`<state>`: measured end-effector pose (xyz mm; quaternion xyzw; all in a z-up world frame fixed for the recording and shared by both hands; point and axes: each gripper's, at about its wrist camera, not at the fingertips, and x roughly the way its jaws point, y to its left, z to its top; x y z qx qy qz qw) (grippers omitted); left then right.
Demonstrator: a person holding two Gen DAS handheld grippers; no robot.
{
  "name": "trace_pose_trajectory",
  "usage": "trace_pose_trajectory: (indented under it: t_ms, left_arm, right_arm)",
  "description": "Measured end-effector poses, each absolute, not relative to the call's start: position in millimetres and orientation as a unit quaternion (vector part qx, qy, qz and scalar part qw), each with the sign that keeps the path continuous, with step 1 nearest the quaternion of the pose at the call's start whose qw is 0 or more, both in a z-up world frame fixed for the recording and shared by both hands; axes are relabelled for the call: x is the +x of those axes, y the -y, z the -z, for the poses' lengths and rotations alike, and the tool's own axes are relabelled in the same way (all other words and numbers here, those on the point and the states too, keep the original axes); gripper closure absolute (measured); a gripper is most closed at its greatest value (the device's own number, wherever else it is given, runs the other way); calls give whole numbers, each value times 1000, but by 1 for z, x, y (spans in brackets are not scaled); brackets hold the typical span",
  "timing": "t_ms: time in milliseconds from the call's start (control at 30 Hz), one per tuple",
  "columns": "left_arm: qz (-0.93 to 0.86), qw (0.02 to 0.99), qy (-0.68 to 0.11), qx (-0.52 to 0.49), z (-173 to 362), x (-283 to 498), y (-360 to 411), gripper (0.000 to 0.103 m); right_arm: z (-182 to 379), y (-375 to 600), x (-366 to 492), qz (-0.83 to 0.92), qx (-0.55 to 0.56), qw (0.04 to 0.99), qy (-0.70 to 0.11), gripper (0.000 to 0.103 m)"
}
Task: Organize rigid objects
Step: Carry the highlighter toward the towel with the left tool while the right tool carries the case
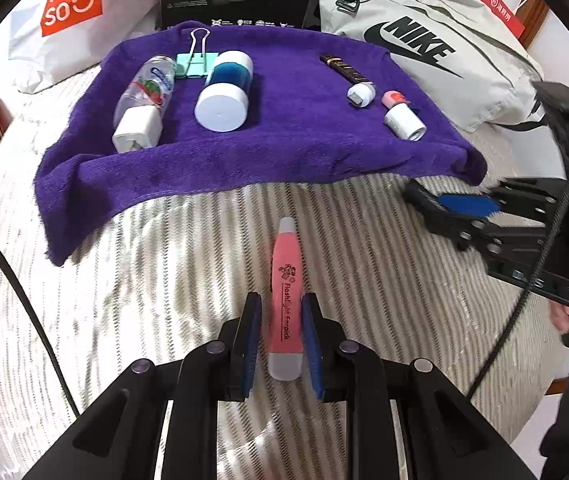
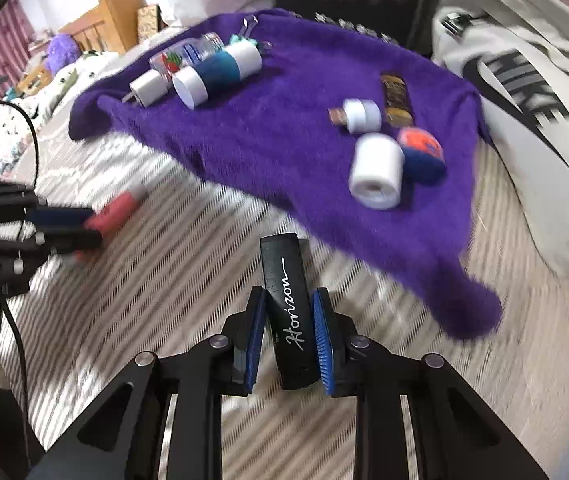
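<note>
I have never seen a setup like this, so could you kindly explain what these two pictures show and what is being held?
A person holds two hand-held grippers, each with a fisheye camera looking along its fingers. The left camera shows the left gripper around a pink flashlight earpick; the right gripper clamps a black Horizon case. Both hover over a striped bedcover. Ahead lies a purple towel carrying a small bottle, a white charger plug, a binder clip, a blue-and-white cylinder and several smaller items.
</note>
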<state>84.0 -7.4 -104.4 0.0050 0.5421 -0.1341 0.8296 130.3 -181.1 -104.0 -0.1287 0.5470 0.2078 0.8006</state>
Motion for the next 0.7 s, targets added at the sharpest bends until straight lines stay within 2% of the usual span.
trace_pose_trajectory:
  t_ms: [167, 433, 700]
  left_arm:
    - [129, 832, -539, 3, 105, 81, 2, 83]
    - [123, 837, -533, 20, 104, 80, 10, 84]
    - [116, 837, -534, 24, 104, 79, 12, 85]
  right_arm:
    - [106, 192, 107, -173, -111, 809, -551, 78]
    - [105, 178, 100, -173, -182, 791, -558, 80]
    - [104, 185, 94, -182, -161, 787, -567, 79]
